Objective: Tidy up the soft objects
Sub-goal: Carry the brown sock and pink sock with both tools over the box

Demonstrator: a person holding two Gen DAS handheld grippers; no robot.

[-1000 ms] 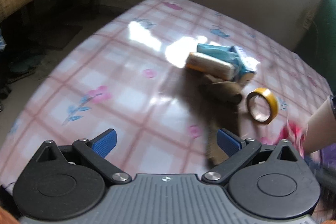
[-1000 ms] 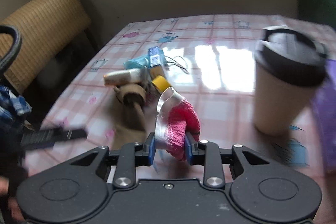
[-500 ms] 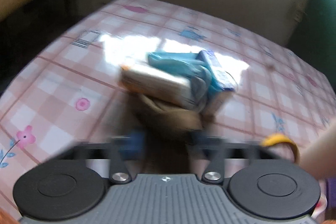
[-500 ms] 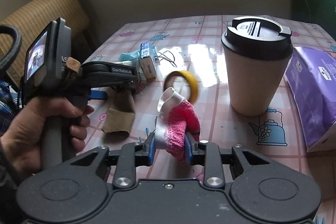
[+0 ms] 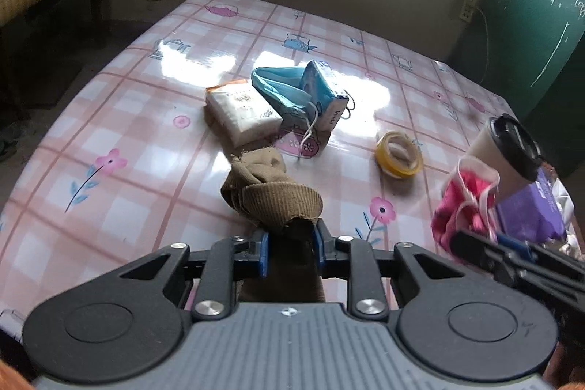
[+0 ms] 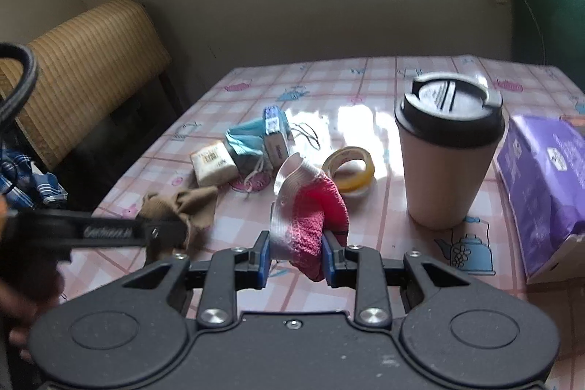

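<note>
Tape roll point(image 6: 349, 167) between mask point(image 6: 245, 143) and cup point(image 6: 448, 148)

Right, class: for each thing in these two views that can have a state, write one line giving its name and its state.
left gripper: shut on the brown sock
brown sock: bunched, gripped, lifted
right gripper: shut on the pink sock
pink sock: crumpled, gripped
coffee cup: upright, lid on
tape roll: lying flat
face mask: crumpled on the table
tissue pack: lying flat, sealed

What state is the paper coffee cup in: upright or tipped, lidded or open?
Upright and lidded. The coffee cup stands on its base on the table, black lid fitted on top. Its contents cannot be seen.
</note>
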